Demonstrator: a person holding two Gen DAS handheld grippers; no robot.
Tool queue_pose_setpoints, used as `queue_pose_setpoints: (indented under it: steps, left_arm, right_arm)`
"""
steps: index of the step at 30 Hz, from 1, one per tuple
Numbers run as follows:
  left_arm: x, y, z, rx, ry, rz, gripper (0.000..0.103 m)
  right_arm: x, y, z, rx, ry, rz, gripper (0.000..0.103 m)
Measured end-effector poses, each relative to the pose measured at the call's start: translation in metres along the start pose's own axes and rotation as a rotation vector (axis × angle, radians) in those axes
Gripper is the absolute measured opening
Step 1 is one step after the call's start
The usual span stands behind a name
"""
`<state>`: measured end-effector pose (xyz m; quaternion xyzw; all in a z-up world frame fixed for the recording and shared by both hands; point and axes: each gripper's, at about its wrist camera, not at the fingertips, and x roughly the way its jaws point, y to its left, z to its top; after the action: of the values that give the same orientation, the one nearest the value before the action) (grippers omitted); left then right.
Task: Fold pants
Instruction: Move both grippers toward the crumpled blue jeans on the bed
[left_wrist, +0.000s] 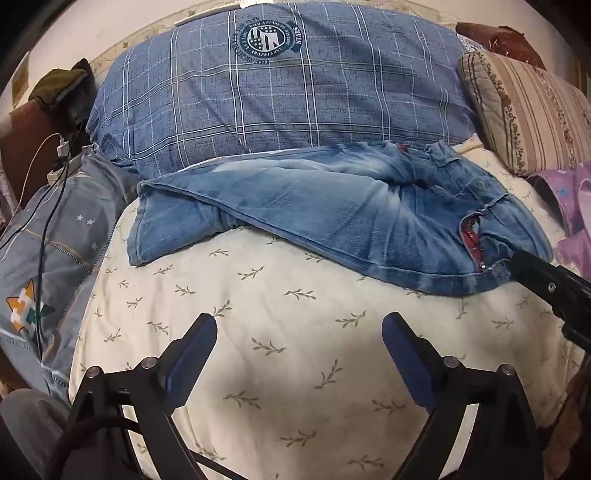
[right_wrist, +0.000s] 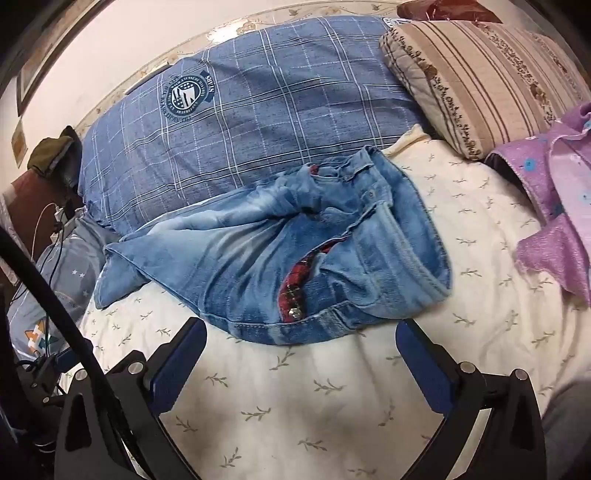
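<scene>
Light blue jeans (left_wrist: 332, 210) lie rumpled on the cream leaf-print bedsheet (left_wrist: 295, 350), legs toward the left, waistband toward the right, with red plaid lining showing at the fly. They also show in the right wrist view (right_wrist: 280, 251). My left gripper (left_wrist: 299, 332) is open and empty, over bare sheet short of the jeans. My right gripper (right_wrist: 301, 339) is open, its fingers on either side of the near waist edge of the jeans. One right finger shows in the left wrist view (left_wrist: 532, 269), next to that edge.
A big blue plaid pillow (left_wrist: 280, 96) lies behind the jeans. A striped floral pillow (left_wrist: 524, 110) and purple cloth (right_wrist: 554, 206) sit at the right. A grey-blue duvet (left_wrist: 55, 236) with charger cables (left_wrist: 48, 206) lies at the left.
</scene>
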<state>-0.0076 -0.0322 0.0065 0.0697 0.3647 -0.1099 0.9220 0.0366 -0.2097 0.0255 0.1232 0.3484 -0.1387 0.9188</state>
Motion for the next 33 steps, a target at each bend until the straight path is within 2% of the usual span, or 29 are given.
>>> queue_pose_setpoints:
  steps: [4,6,13,20,28,33]
  left_arm:
    - [-0.005,0.006,-0.002,-0.034,0.003,-0.019,0.091]
    - [-0.008,0.009,-0.002,-0.043,-0.001,-0.009,0.090]
    - [-0.007,0.013,-0.005,-0.051,0.050,-0.013,0.090]
    - [-0.009,0.015,0.003,-0.064,0.044,-0.028,0.090]
    - [0.007,0.024,0.032,-0.129,0.110,-0.153,0.090]
    - [0.021,0.025,0.060,-0.121,0.112,-0.159,0.090]
  right_arm:
    - [-0.015,-0.006,0.002,0.007,-0.011,-0.006,0.102]
    - [-0.020,0.004,0.002,-0.005,-0.015,-0.019,0.102]
    - [-0.019,0.000,0.003,-0.005,-0.007,-0.007,0.098]
    - [-0.019,-0.001,0.005,-0.003,0.011,-0.012,0.095]
    - [-0.013,-0.010,0.011,0.022,0.060,0.009,0.088]
    - [-0.003,-0.026,0.038,0.046,0.128,0.037,0.088]
